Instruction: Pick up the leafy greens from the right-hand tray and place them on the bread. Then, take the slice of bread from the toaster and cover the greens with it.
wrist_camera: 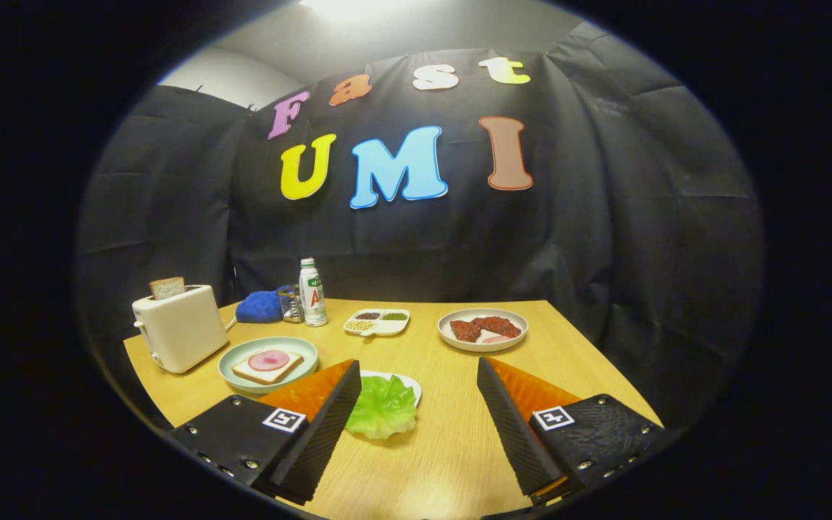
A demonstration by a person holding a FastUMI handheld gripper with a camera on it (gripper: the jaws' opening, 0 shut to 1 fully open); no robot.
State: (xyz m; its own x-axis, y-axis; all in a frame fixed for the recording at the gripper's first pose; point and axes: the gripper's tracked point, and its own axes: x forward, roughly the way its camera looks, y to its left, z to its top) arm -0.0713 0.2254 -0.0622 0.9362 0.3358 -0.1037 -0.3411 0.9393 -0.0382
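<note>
Nothing placed yet. Gripper [419, 404] spread wide, empty; greens [381, 408] on their tray [407, 379] beside the left finger. Plated bread [267, 365] at ten o'clock; toaster [179, 327] slice [167, 287] beyond, unpulled.

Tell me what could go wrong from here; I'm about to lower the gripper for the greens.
The gripper is open, and the leafy greens lie close by the left finger, not centred, so closing may only nudge them. They overhang their small plate, which may get pinched or dragged. The ham on the bread could shift when the greens land.
</note>
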